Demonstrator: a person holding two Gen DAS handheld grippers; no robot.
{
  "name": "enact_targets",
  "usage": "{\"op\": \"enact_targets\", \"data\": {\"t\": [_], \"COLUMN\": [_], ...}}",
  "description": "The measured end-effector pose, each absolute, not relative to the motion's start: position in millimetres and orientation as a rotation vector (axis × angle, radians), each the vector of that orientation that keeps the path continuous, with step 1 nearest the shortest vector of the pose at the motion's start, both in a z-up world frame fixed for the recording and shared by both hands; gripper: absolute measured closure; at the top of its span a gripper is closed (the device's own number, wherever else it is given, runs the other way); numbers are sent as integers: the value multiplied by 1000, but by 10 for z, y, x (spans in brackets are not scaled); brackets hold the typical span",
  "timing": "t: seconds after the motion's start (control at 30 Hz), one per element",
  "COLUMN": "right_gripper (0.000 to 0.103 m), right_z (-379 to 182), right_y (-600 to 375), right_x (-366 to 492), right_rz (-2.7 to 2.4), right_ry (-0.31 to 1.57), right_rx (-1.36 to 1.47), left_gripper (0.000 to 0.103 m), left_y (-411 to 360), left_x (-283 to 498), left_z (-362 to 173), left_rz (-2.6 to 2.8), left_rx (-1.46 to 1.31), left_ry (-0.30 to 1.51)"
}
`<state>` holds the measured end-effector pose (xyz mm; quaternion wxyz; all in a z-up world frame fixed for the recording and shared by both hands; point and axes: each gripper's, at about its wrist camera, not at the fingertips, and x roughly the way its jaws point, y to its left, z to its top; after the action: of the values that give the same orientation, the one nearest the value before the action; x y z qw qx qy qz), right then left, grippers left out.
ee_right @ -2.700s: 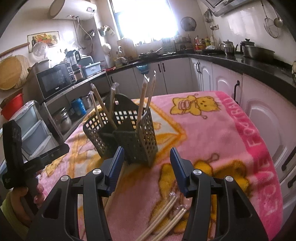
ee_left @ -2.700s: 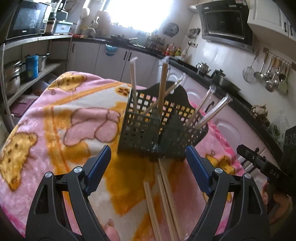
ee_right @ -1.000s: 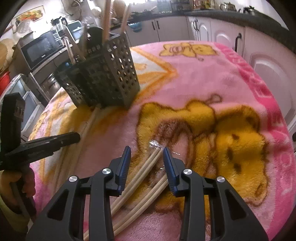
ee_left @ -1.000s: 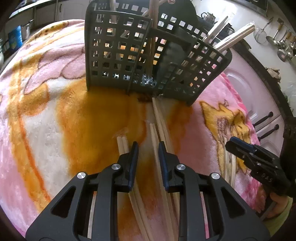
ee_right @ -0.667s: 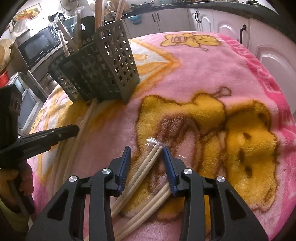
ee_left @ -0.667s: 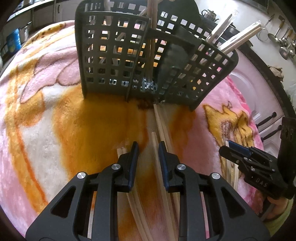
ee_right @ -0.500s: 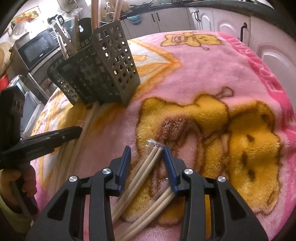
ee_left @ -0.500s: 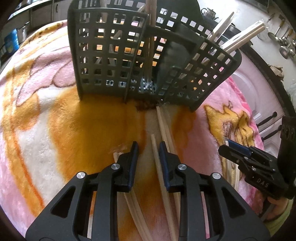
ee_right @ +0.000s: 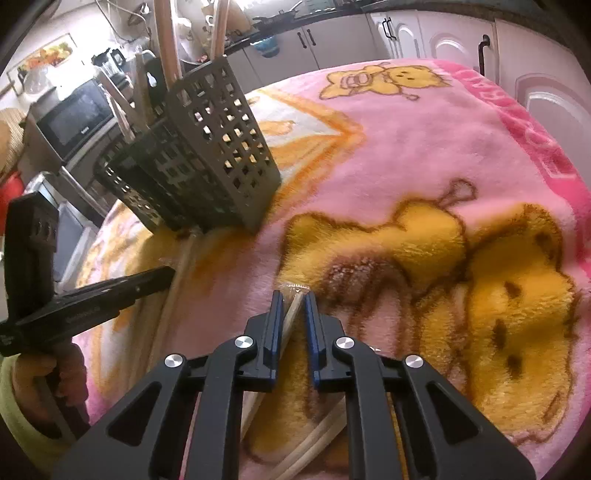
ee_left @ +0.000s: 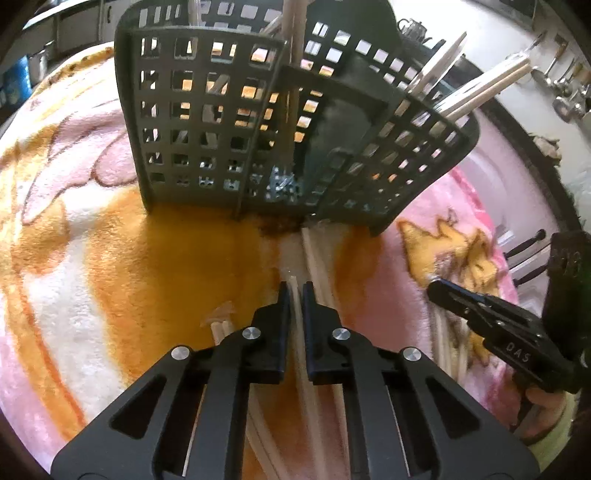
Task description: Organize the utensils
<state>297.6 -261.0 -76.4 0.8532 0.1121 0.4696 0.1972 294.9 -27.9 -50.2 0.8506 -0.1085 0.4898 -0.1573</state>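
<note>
A dark grey perforated utensil caddy [ee_left: 258,140] stands on a pink and yellow blanket, with several wrapped chopstick pairs upright in it; it also shows in the right wrist view [ee_right: 207,155]. My left gripper [ee_left: 293,291] is shut on a wrapped chopstick pair [ee_left: 295,325] lying in front of the caddy. My right gripper [ee_right: 294,299] is shut on another wrapped chopstick pair [ee_right: 291,314] lying on the blanket to the caddy's right. More pairs [ee_left: 221,325] lie beside each gripper.
The blanket [ee_right: 424,155] covers the whole table. The right gripper [ee_left: 491,321] shows in the left wrist view at the right. The left gripper [ee_right: 85,299] shows at the left of the right wrist view. Kitchen cabinets [ee_right: 406,33] and counters surround the table.
Both grippers have closed from a narrow gap onto the chopstick pairs between their fingers. The left gripper has moved slightly closer to the caddy.
</note>
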Motion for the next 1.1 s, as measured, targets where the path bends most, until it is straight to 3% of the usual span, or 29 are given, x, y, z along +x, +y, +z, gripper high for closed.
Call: {"op": "enact_targets", "data": {"t": [1.1], "right_gripper": [98], "right_z": [897], "right_y": [-2170], "right_x": [2552], "right_rz": [580], "right_ry": [554], "right_rx": [144], "left_gripper": [102], "left_y": [279], "left_x": [2455], "left_z": [1178], "left_rz": [-377], "left_rx": [-279], "left_ry": [565]}}
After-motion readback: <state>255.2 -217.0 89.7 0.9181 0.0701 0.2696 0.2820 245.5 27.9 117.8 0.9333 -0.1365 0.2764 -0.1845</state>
